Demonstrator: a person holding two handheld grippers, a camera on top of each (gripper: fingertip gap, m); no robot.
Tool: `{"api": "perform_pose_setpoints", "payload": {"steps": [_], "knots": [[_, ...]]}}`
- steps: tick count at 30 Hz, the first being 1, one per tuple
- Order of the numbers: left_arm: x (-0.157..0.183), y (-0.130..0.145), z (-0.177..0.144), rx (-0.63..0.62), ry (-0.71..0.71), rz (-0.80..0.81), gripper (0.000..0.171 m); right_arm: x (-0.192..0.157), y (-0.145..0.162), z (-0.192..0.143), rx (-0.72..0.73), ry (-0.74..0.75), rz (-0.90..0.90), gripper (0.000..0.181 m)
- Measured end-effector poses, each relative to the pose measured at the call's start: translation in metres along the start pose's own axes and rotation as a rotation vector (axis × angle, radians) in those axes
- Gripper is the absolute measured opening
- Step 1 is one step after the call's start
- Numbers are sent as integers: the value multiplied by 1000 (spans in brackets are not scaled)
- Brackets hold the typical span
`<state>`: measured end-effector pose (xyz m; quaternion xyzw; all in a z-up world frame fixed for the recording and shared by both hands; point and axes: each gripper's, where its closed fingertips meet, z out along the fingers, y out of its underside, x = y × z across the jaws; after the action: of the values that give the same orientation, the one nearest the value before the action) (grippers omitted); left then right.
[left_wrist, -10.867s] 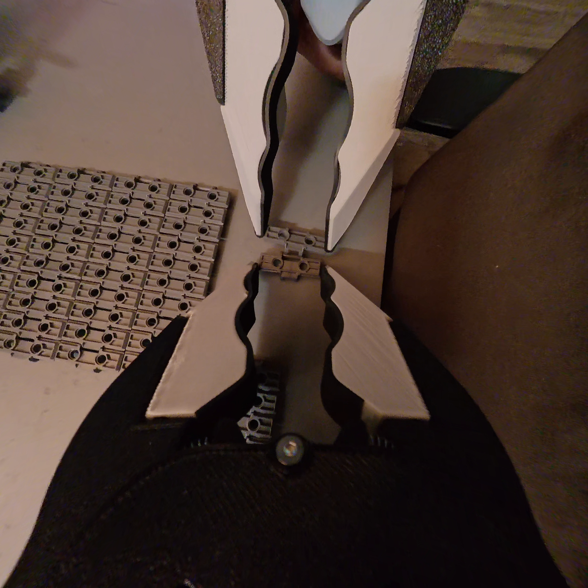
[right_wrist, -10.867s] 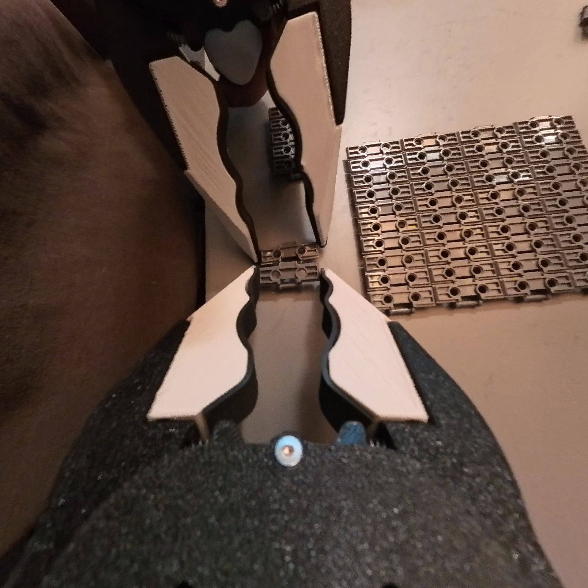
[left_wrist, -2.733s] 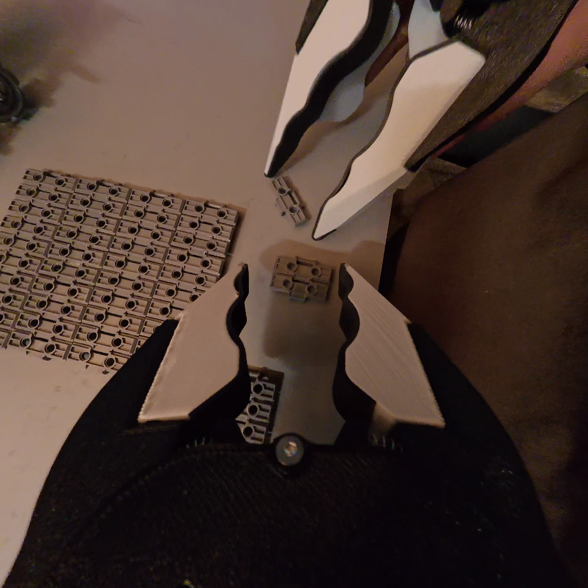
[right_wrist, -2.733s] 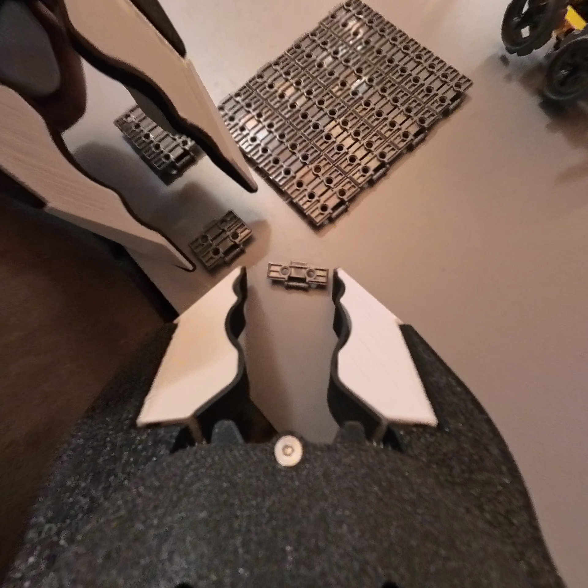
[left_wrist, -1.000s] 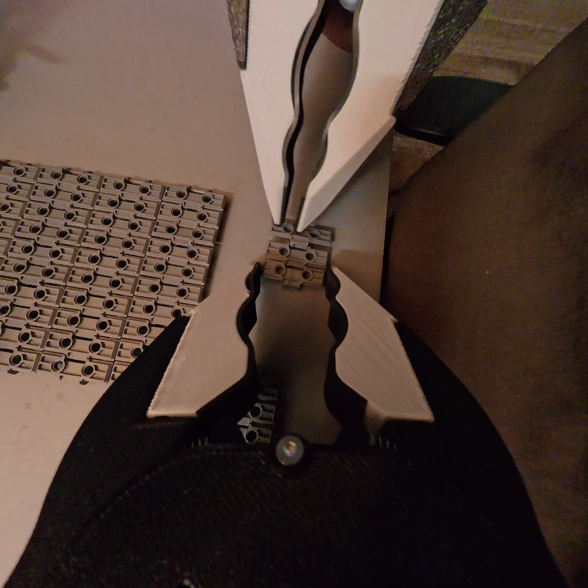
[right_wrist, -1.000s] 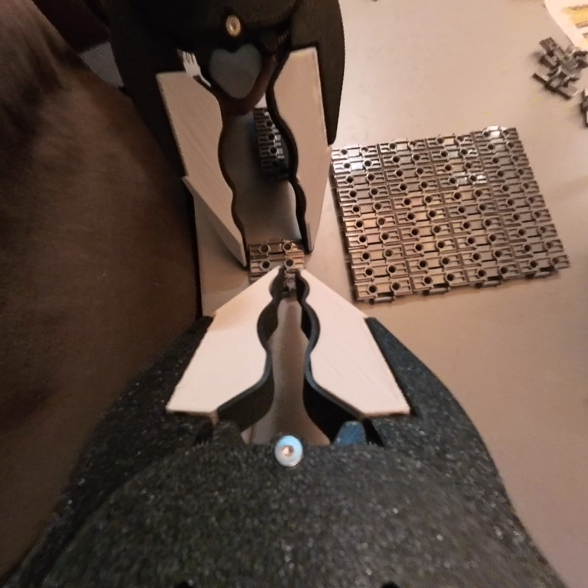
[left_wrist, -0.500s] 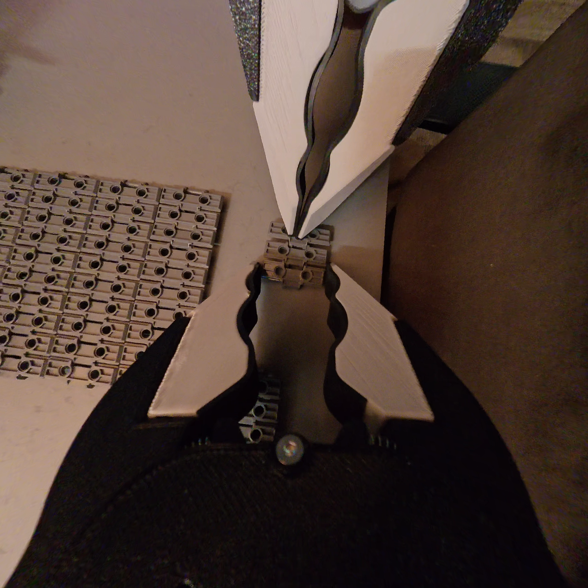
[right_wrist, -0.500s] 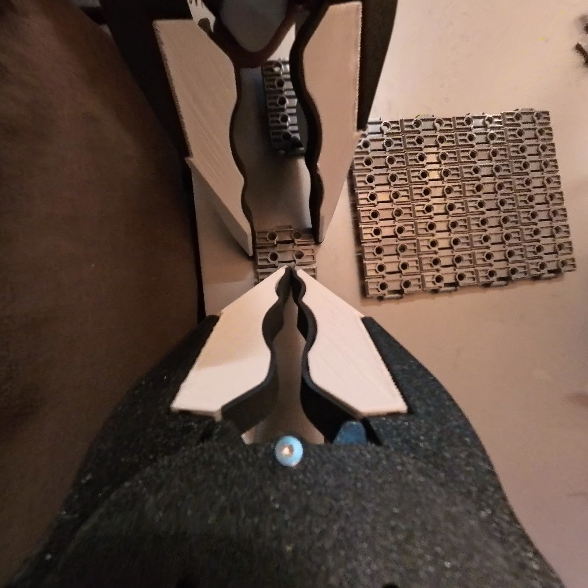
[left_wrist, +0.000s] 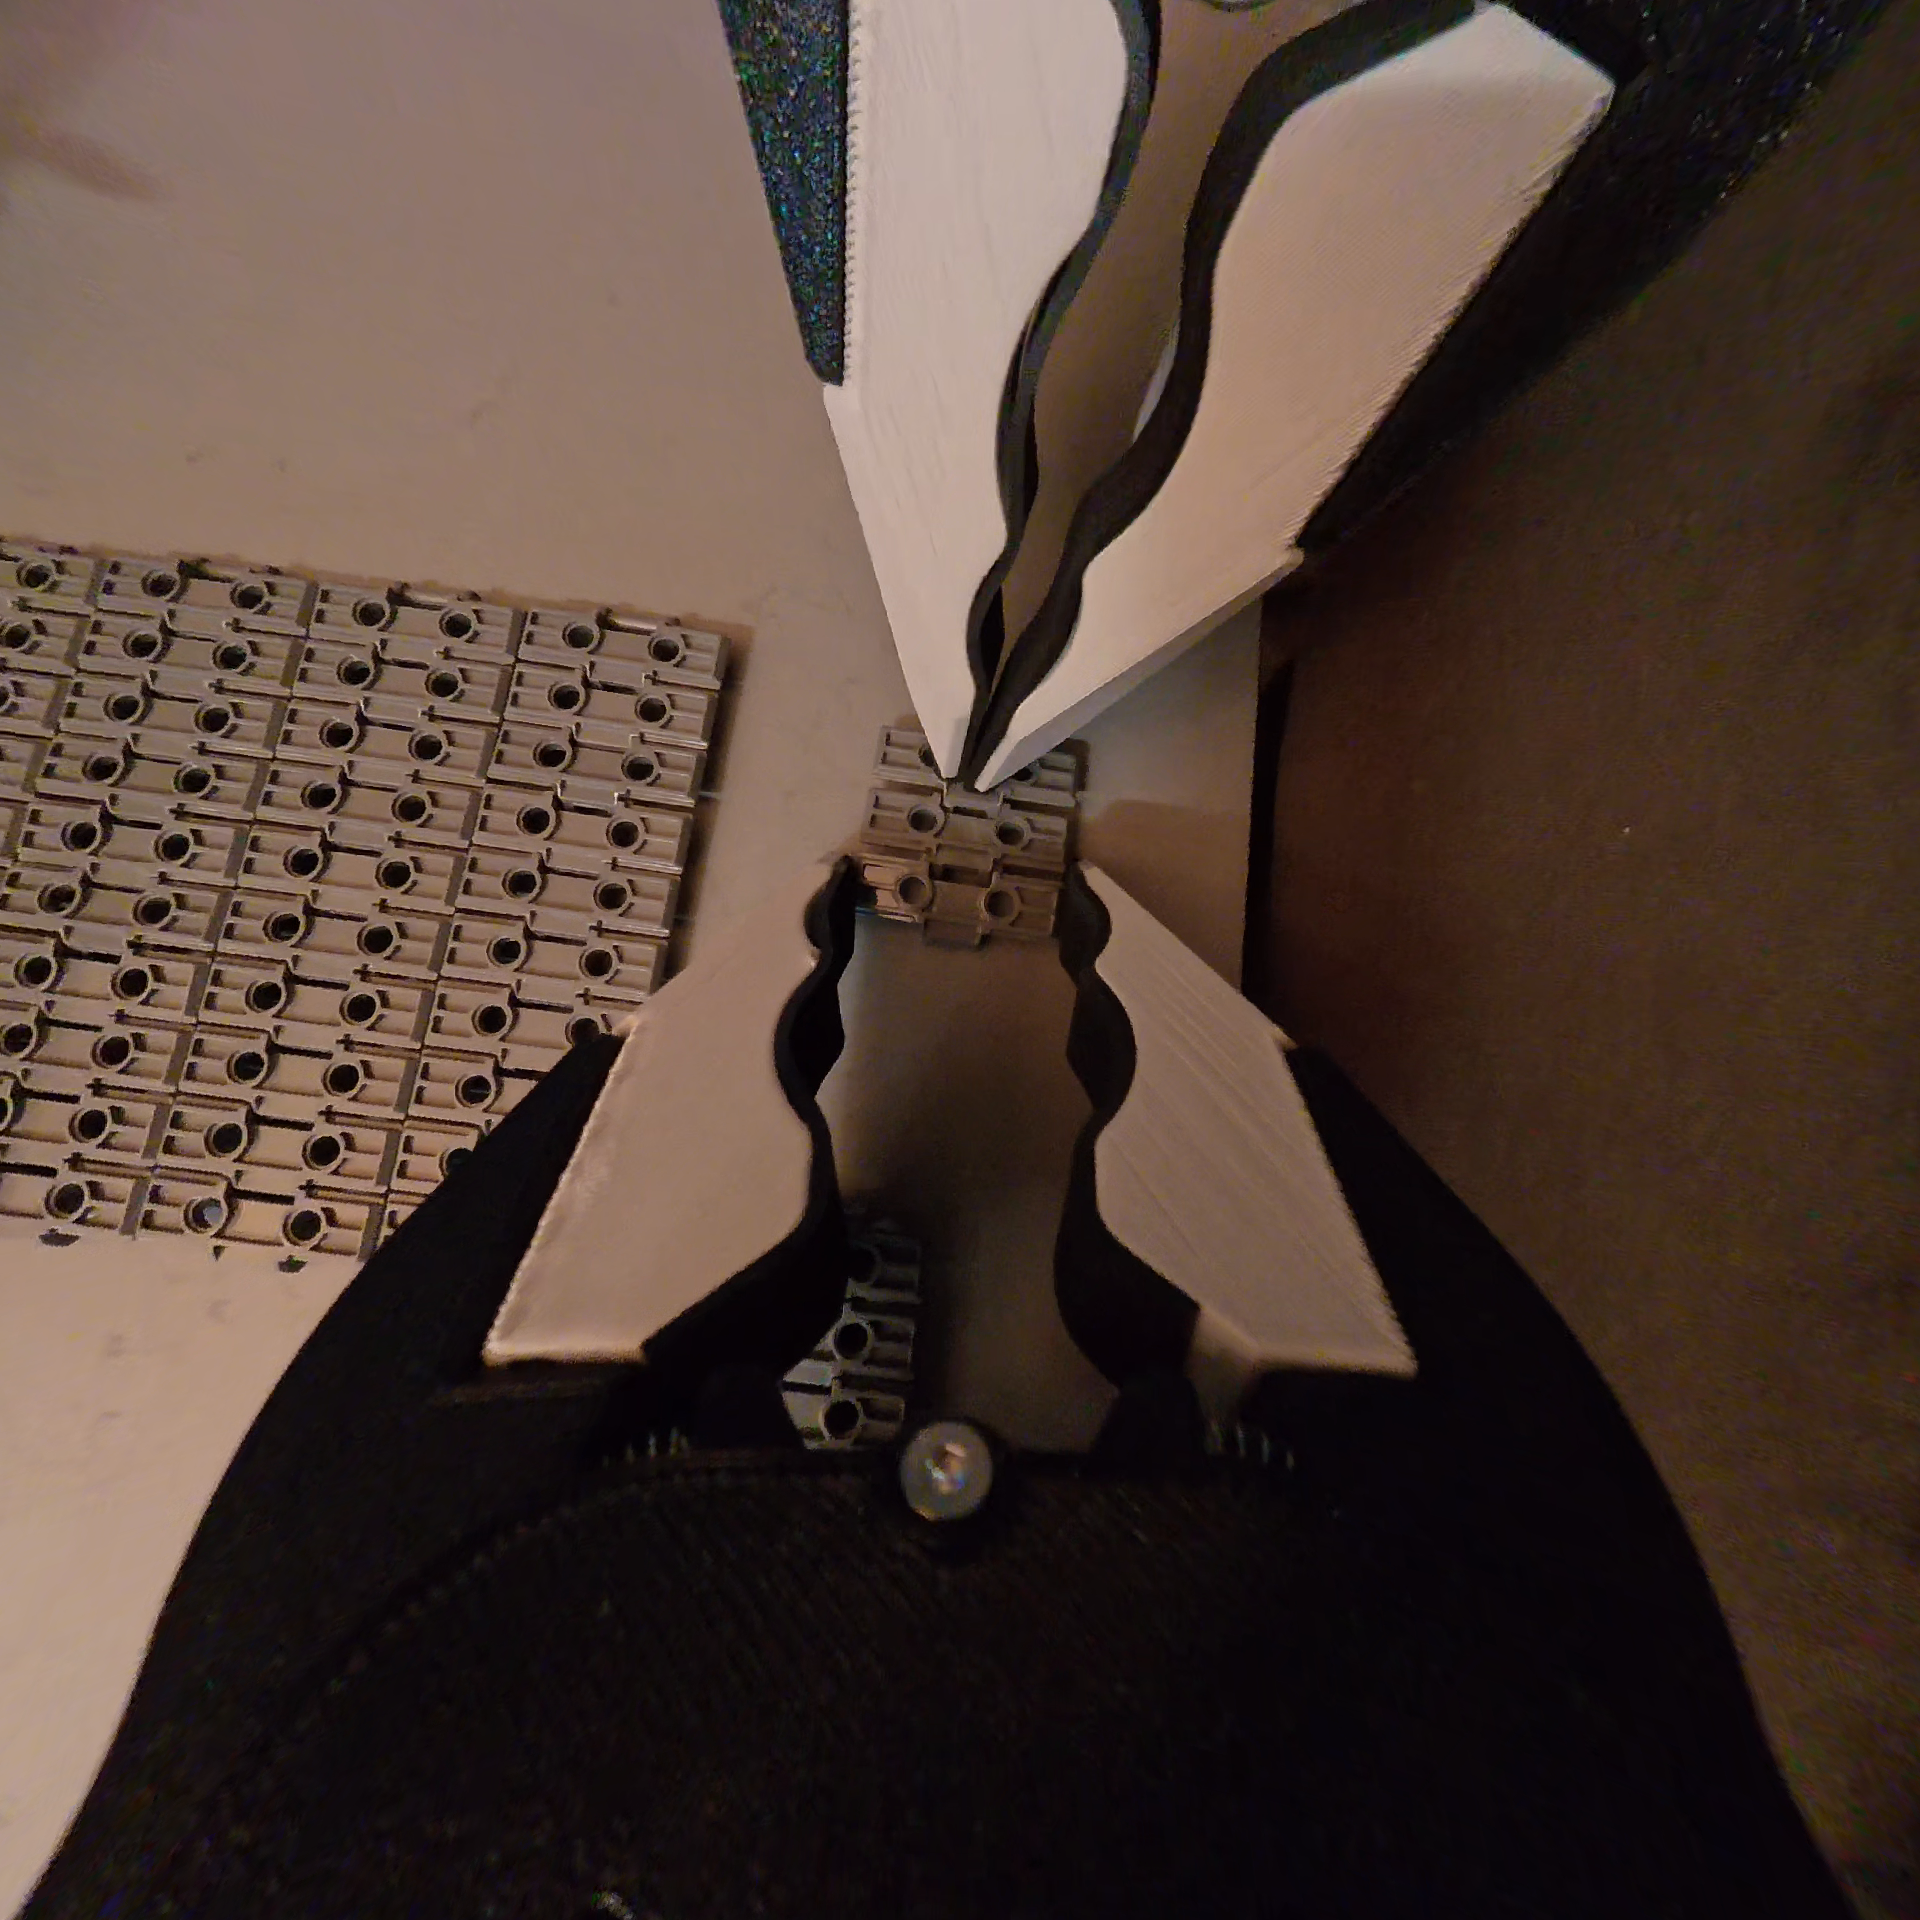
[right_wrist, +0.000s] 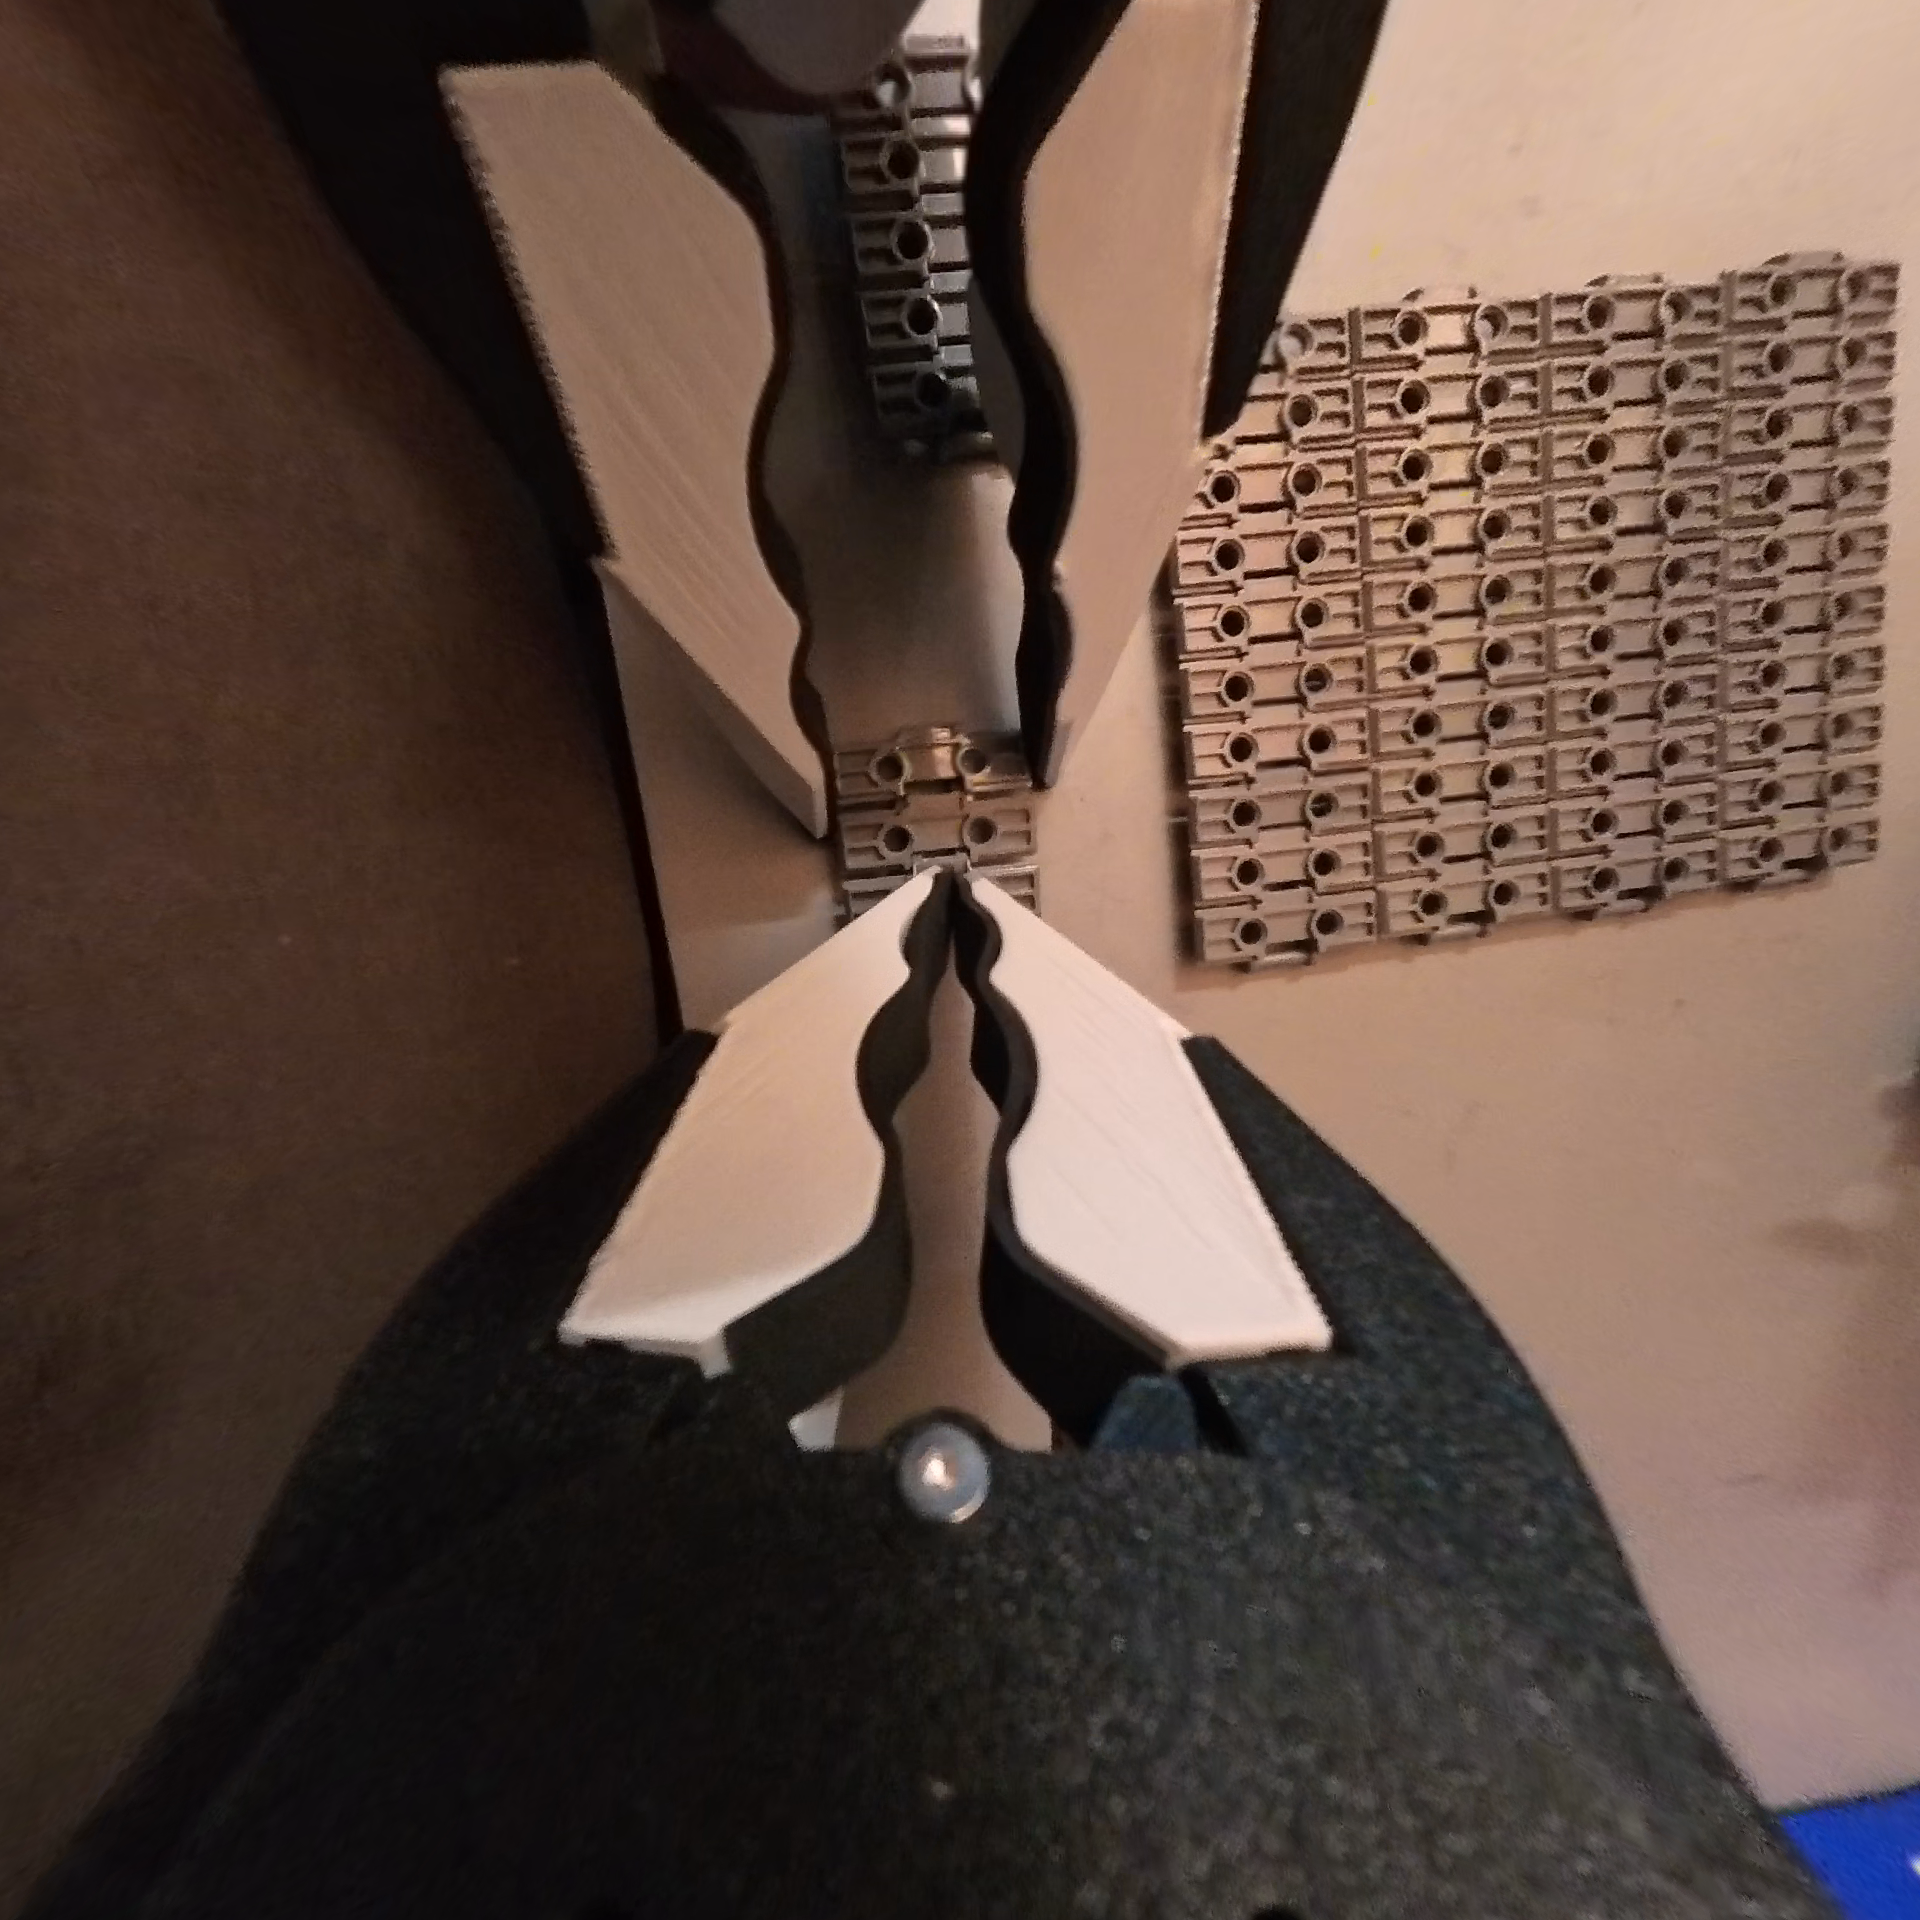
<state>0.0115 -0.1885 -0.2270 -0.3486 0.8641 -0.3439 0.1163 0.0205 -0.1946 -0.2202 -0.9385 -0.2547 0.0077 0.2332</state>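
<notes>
Gripping grey link strip, left gripper, right gripper (jaws together), no readable writing

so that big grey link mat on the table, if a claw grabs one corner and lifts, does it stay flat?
Probably not. The grey link mat is many small pieces joined in rows, so it likely sags or folds along those seams. The pieces look like thin plastic with holes through them, so likely light. Lying flat on the smooth table, it would probably slide when pushed rather than tip or roll.

grey link mat cut off left
</notes>
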Motion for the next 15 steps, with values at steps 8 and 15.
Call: {"api": "perform_pose_setpoints", "payload": {"steps": [8, 15], "knots": [[0, 0, 0, 28, 4, -12, 38, 0, -1, 1, -8, -108, 173, 0], [1, 0, 0, 12, -12, -5, 38, 0, 0, 2, -50, -107, 151, 0]]}}
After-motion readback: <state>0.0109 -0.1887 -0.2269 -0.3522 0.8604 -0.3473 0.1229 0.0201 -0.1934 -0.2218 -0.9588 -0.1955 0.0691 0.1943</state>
